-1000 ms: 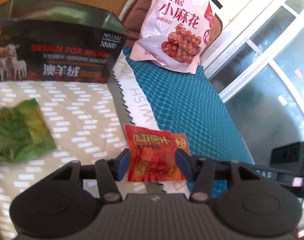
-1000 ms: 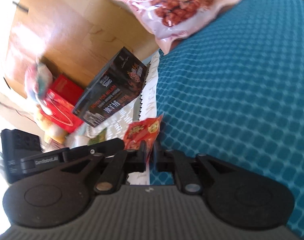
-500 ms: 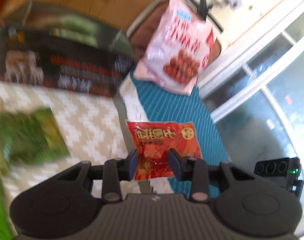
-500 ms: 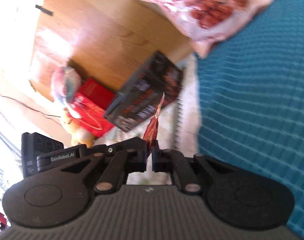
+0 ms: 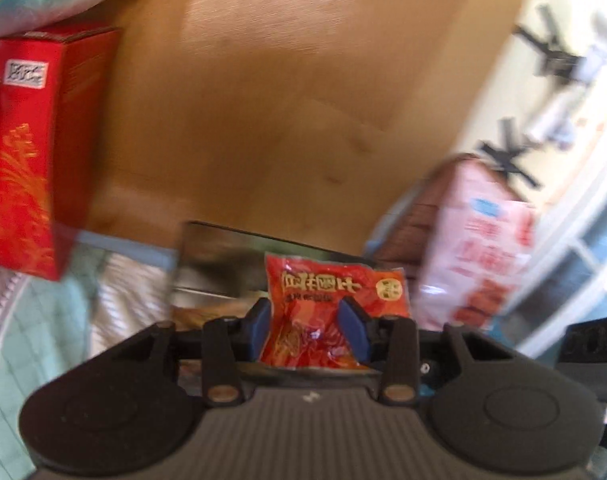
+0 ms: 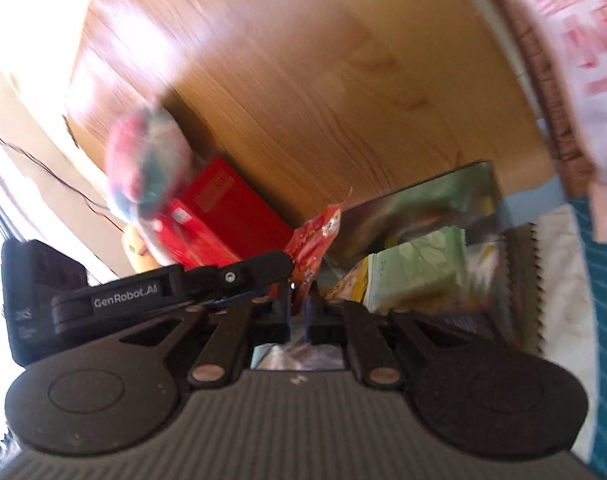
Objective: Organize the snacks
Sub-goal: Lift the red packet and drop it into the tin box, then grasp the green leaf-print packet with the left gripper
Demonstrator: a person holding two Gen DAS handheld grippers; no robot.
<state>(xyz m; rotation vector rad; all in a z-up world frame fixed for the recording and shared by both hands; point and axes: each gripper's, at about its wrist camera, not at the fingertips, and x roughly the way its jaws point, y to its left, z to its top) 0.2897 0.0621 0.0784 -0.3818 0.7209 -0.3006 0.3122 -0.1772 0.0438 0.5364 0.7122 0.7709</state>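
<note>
**While pinched from two sides: slip and tear risk for the red packet**

While carried in mid-air, liable to slip: red packet (image 5: pixel 331 308) squeezed across its width and crumpled between the blue pads (image 5: pixel 259 320) of the left gripper (image 5: pixel 308 326), caught by its lower half only. Could pop upward or twist free under a quick swing; judging by the heavy blur in both views, probably moving fast. Could also stretch or tear if pulled two ways at once, with the right gripper (image 6: pixel 298 314) placed at the packet's bottom edge.

Left fingers: part-way closed, pressed on the packet's two side edges, printed top half standing above the tips. Right fingers: drawn to a narrow slit, packet seen edge-on and running down into it. Impossible to tell whether clamped there or merely touching.

Packet itself: off any surface, in front of the dark box (image 5: pixel 219 256) and the wooden panel (image 5: pixel 283 100). Red box (image 5: pixel 19 152) off to the left, pink bag (image 5: pixel 483 264) to the right, green packet (image 6: pixel 419 268) just right of the right fingertips. Judged mid-transfer, not yet set down.
</note>
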